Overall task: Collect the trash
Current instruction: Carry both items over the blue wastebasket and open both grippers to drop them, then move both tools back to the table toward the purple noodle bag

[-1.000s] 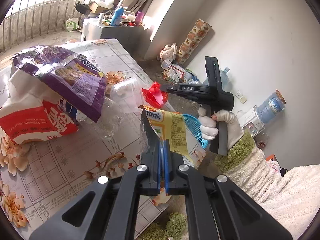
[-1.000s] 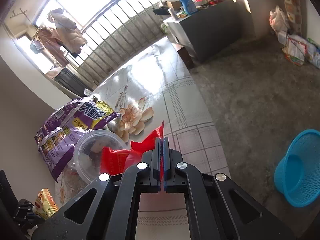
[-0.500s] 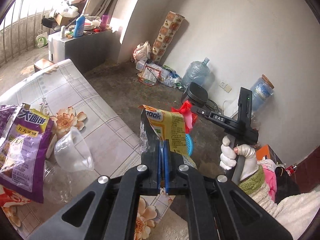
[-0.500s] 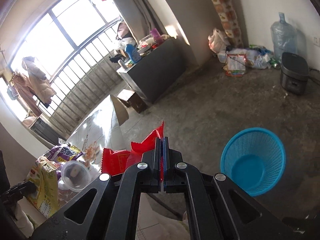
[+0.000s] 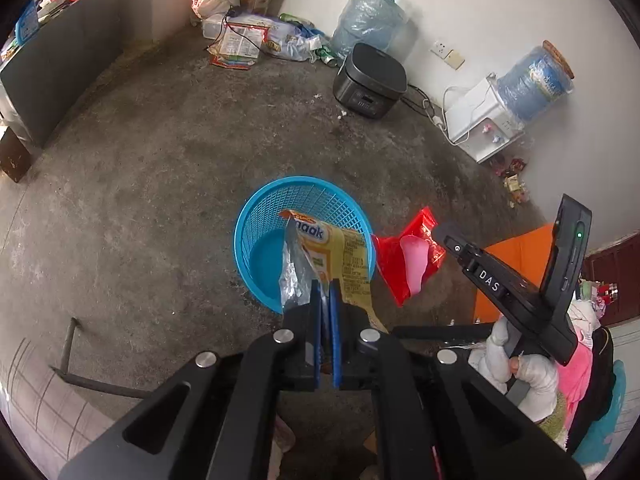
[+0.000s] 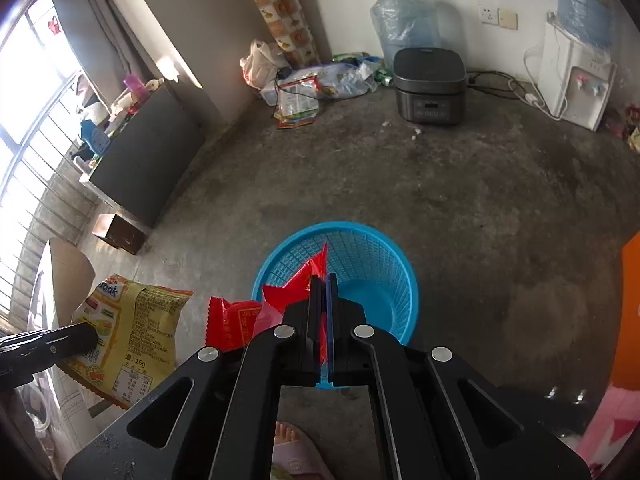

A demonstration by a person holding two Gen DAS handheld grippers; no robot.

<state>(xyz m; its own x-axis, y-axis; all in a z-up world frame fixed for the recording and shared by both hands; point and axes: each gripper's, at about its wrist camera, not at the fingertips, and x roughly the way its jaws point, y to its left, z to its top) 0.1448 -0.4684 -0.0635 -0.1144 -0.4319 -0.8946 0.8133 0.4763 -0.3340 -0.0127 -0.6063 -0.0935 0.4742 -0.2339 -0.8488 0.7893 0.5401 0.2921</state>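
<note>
Left wrist view: the left tongs (image 5: 326, 304) point down at the floor (image 5: 160, 184), clamped on a yellow wrapper (image 5: 340, 256) that hangs over the near right rim of a blue basket (image 5: 256, 236). To the right, the right tongs (image 5: 442, 236), held by a gloved hand (image 5: 520, 372), pinch a red wrapper (image 5: 408, 256) just beside the basket, outside its rim. A cooker (image 5: 370, 80) and water jug (image 5: 372, 20) stand far off by the wall.

Right wrist view: the right tongs (image 6: 323, 300) are closed on the red wrapper (image 6: 288, 300), its tip over the blue basket (image 6: 372, 264). The yellow wrapper (image 6: 136, 328) hangs at near left, gripped by the left tongs (image 6: 94, 336), beside the bench (image 6: 60, 272) edge.
</note>
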